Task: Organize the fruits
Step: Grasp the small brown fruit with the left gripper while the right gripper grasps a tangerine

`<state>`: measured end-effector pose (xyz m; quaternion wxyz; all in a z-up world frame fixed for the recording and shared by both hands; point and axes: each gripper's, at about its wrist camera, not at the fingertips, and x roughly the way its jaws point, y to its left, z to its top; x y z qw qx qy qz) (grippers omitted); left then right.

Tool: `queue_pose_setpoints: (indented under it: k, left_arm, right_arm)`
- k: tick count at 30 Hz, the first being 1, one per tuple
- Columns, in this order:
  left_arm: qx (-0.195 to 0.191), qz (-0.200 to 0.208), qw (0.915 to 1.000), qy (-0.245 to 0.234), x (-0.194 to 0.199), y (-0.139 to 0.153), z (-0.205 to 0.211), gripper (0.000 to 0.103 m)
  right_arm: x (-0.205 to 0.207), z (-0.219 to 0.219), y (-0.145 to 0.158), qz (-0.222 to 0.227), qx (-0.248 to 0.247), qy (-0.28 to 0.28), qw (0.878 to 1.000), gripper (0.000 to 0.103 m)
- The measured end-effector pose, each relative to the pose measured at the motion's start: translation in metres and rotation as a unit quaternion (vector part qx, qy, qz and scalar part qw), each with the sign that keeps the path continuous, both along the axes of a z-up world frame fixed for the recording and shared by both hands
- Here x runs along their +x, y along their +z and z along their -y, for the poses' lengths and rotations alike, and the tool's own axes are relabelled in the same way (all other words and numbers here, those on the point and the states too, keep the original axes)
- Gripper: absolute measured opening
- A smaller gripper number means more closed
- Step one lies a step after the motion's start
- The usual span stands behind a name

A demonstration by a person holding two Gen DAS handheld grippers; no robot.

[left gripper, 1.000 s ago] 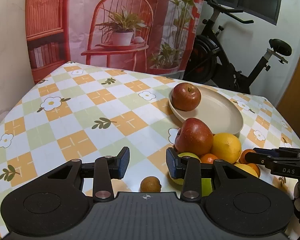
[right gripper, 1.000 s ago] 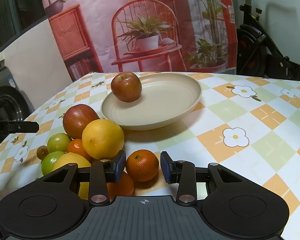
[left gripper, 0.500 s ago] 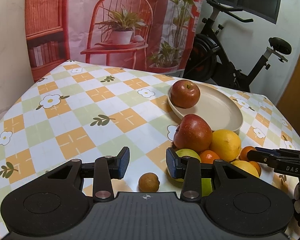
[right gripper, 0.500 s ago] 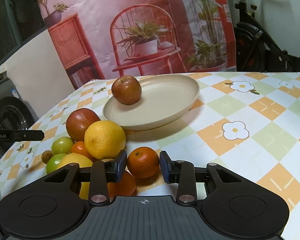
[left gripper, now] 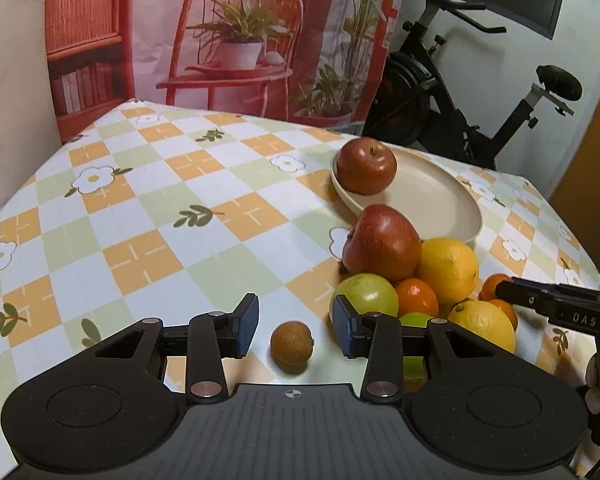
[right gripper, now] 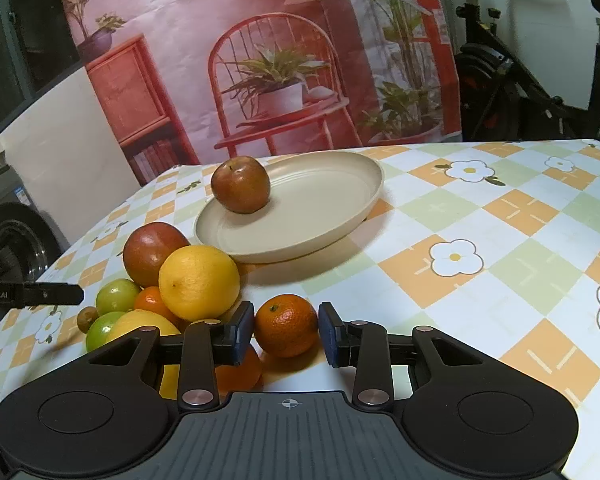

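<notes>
Right tongs (right gripper: 286,330) have narrowed, clamped on the tangerine (right gripper: 286,325); left tongs (left gripper: 295,326) apart around the brown fruit (left gripper: 291,343).

Beige plate (right gripper: 352,184), red apple (right gripper: 241,190), orange-green-white checked tablecloth (right gripper: 500,232).

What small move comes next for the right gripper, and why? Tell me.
Probably close the right gripper fully on the small orange. The fruit already sits between its pads, which look at or very near the skin. The plate behind holds only one apple, so it has room.
</notes>
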<state>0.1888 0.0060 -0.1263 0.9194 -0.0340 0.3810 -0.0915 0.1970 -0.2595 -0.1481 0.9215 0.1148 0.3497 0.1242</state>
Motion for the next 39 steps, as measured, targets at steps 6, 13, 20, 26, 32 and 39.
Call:
queue_pose_setpoints:
  k: [6,13,20,26,32,39]
  left_arm:
    - [-0.002,-0.021,0.9998,0.003,0.002,-0.008,-0.001,0.043]
    - [-0.009,-0.035,0.9993,-0.007,0.005,-0.015,0.001,0.043]
    - [-0.013,-0.039,0.9992,0.002,0.005,-0.020,-0.003,0.036]
    - [-0.011,-0.036,0.9993,0.000,0.004,-0.020,-0.002,0.028]
    - [-0.014,-0.027,0.9995,-0.003,0.003,-0.018,-0.001,0.028]
    - [-0.014,-0.022,0.9996,-0.004,0.002,-0.016,-0.001,0.028]
  right_arm:
    - [0.000,0.002,0.000,0.000,0.001,-0.006,1.000,0.032]
    - [0.000,0.002,-0.001,-0.001,0.002,-0.007,1.000,0.032]
    - [0.000,0.002,-0.001,-0.002,0.002,-0.006,1.000,0.032]
    - [0.000,0.003,-0.001,-0.002,0.003,-0.006,1.000,0.033]
    - [0.001,0.000,-0.003,-0.008,0.005,-0.003,1.000,0.035]
    - [0.002,-0.001,-0.005,-0.012,0.008,-0.002,1.000,0.037]
